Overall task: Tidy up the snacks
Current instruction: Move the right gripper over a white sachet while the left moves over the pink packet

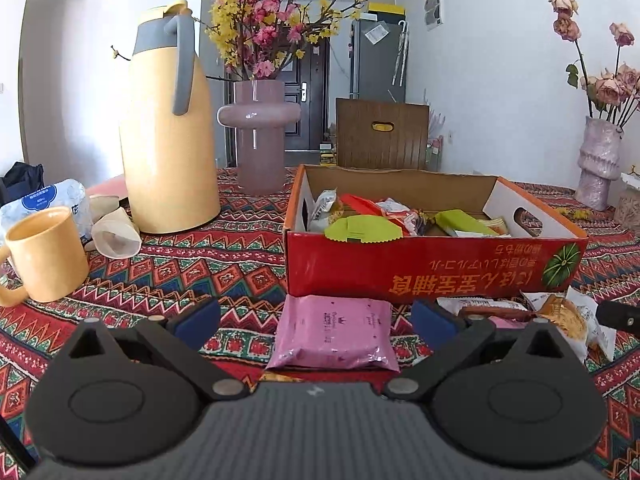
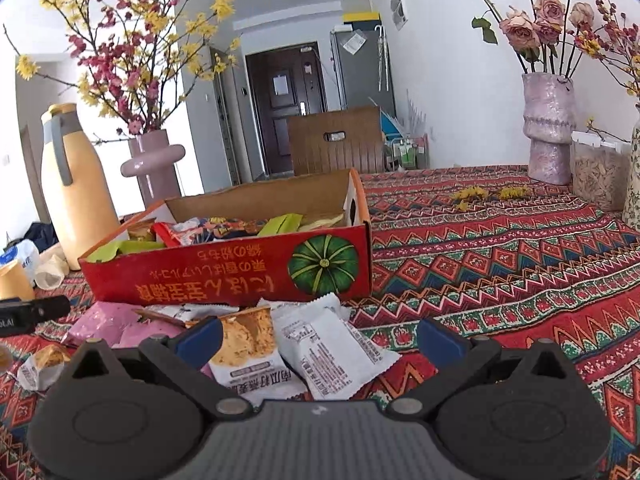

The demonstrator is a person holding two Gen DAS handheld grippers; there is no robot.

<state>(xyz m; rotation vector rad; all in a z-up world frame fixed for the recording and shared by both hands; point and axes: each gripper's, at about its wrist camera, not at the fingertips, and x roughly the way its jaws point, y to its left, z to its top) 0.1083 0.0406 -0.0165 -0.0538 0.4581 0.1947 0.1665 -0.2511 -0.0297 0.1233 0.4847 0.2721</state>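
Note:
A red cardboard box (image 1: 432, 264) (image 2: 240, 268) holds several snack packets, green and red among them. In front of it a pink packet (image 1: 334, 332) lies flat between the blue pads of my open left gripper (image 1: 316, 320), which touches nothing. More wrapped snacks (image 1: 560, 320) lie to the right of that packet. In the right wrist view, white snack packets (image 2: 328, 340) and a cracker packet (image 2: 244, 344) lie before the box, between the spread fingers of my open right gripper (image 2: 320, 336). Pink packets (image 2: 108, 320) sit at the left there.
A yellow thermos (image 1: 168, 128), a yellow mug (image 1: 44, 252), paper cups (image 1: 116, 232) and a pink flower vase (image 1: 260, 136) stand left of the box. A textured vase (image 2: 548, 128) and a jar (image 2: 598, 172) stand far right. Patterned cloth (image 2: 500, 248) covers the table.

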